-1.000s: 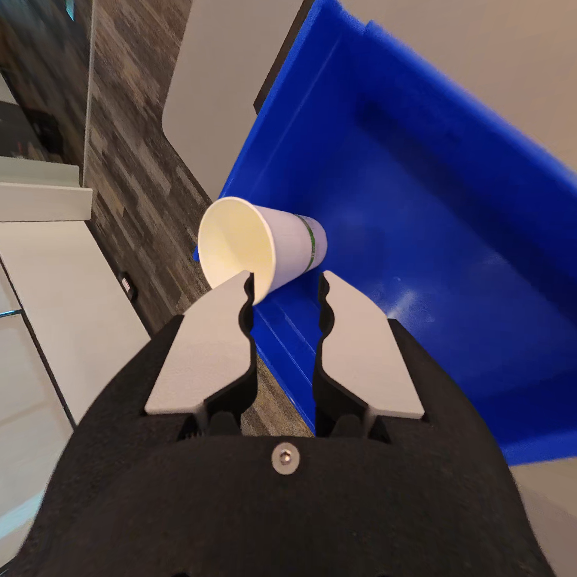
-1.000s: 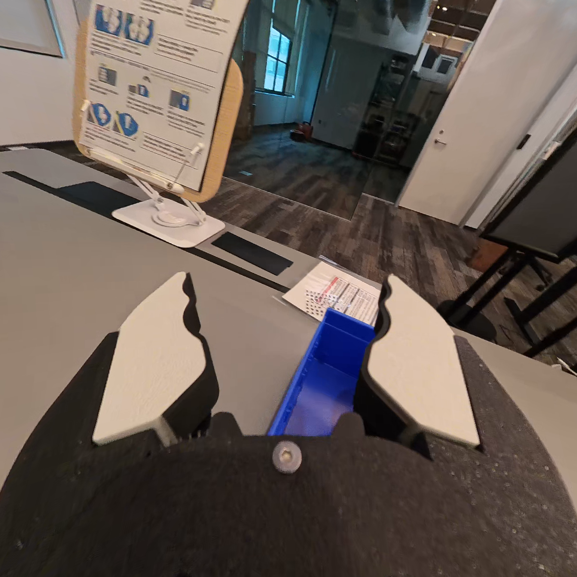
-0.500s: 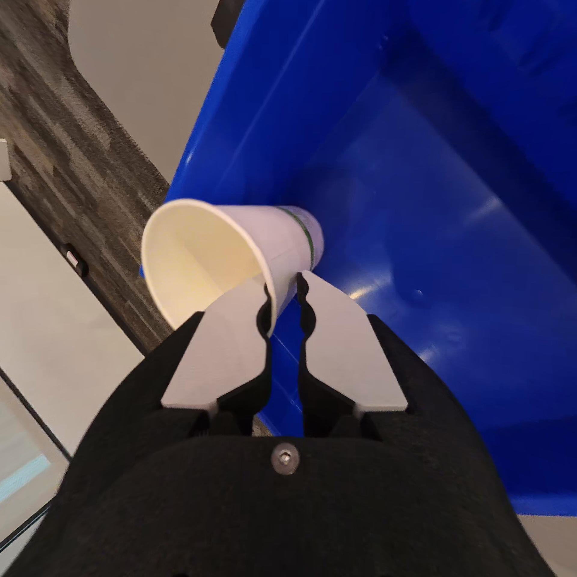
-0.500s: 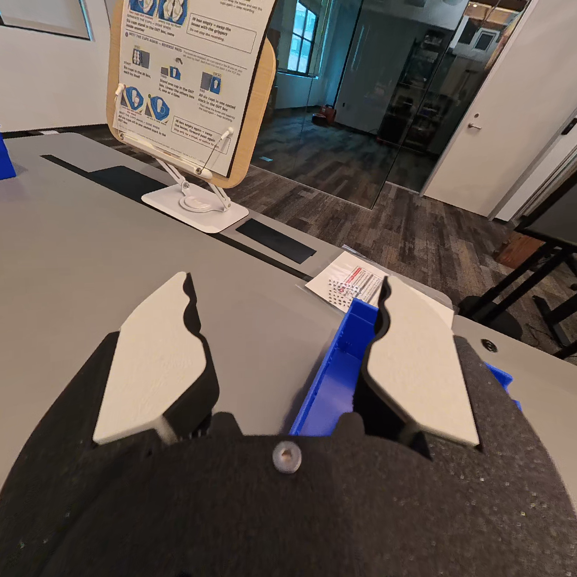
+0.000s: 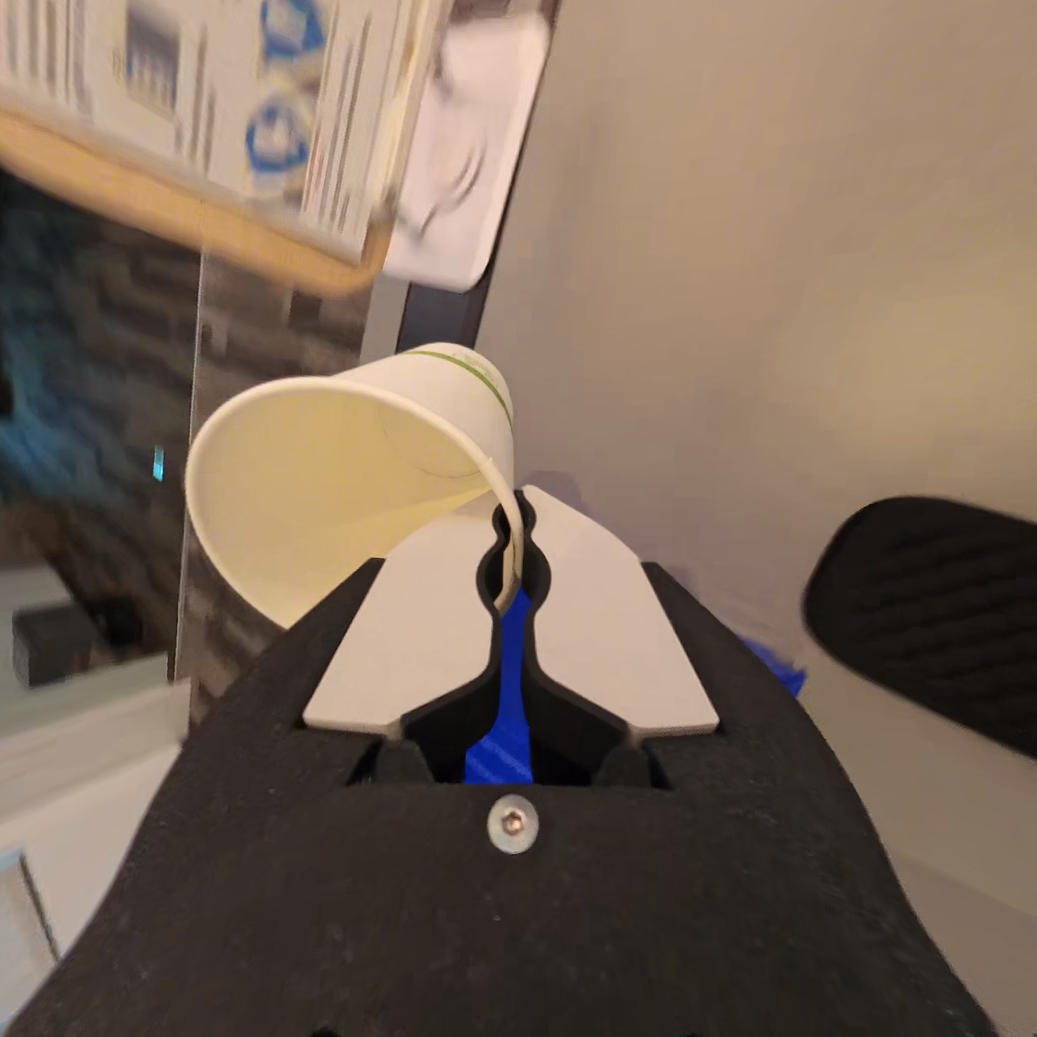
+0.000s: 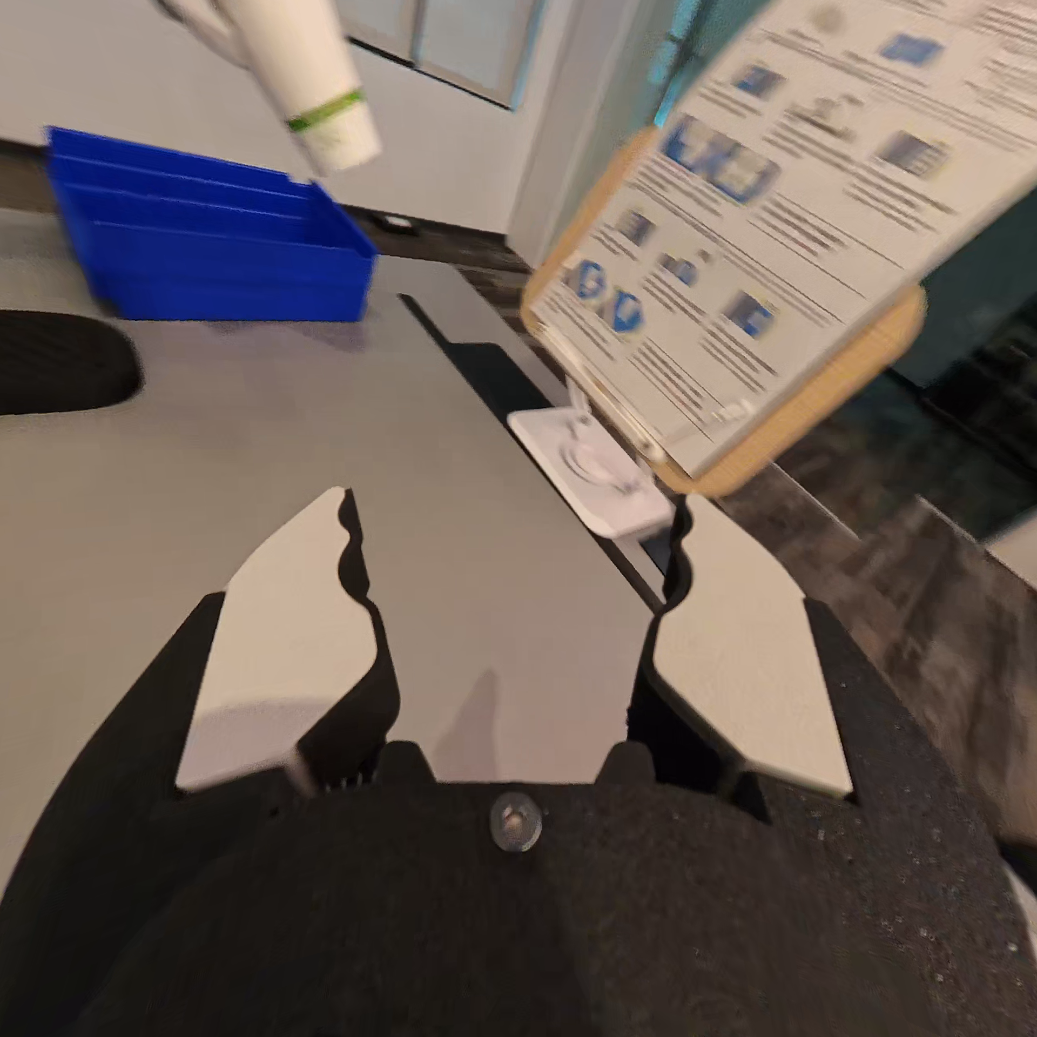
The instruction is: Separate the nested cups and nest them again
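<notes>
A: Starting at nine o'clock in the left wrist view, what is the left gripper (image 5: 513, 524) carrying?

B: It is pinching a white paper cup (image 5: 359, 471) by the rim, the jaws nearly closed with just the cup wall between them. The cup is lying tilted, mouth toward eight o'clock, base with its green band toward one o'clock, hanging in the air.

A: And the right gripper (image 6: 513, 508)?

B: It is standing wide open and gripping nothing, over the bare grey table (image 6: 348, 449). From its camera the cup is showing at eleven o'clock, above the blue bin (image 6: 213, 247); the instruction board (image 6: 757, 252) is leaning at two o'clock.

A: How should this carry go?

B: I would be keeping the squeeze light, since a thin rim probably buckles, and levelling the cup before setting it down.
</notes>
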Motion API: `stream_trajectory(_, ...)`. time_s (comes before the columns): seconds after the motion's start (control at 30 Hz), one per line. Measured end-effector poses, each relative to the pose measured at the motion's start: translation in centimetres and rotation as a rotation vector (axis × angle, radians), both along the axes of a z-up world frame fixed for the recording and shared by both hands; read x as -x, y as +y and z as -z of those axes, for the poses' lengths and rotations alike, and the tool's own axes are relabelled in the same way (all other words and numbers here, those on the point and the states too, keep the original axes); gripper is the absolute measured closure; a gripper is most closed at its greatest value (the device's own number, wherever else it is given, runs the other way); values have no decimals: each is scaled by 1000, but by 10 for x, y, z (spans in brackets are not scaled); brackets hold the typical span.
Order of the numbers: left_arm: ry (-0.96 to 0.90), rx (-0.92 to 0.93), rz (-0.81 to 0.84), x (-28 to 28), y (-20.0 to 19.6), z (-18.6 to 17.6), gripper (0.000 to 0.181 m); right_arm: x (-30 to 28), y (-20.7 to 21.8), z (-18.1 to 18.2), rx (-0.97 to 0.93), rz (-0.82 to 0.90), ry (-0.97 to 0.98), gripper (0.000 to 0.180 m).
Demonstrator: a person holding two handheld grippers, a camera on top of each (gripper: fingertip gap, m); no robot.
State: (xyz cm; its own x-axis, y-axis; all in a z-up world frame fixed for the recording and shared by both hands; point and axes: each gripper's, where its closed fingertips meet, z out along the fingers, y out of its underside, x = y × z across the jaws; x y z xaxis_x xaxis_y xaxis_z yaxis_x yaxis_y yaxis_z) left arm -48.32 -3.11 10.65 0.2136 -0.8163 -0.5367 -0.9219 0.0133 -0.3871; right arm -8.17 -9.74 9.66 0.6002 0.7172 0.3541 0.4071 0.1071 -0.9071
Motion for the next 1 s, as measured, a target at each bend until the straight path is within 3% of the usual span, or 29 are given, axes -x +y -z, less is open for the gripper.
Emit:
stream_trajectory(0.17, 18, 9, 279, -103, -55, -6, 181, 108, -12, -5, -58, -209, -100, 76)
stream_trajectory(0.37, 120, 18, 451, -169, -90, 16, 181, 177, -12, -8, -25, -309, -89, 76)
stream_trajectory(0.63, 146, 51, 568, -199, -116, 24, 181, 198, -16, 4, 74, -415, -74, 85)
stream_trajectory(1.0, 212, 90, 649, -199, -142, 39, 180, 206, -40, 23, 224, -586, -55, 89)
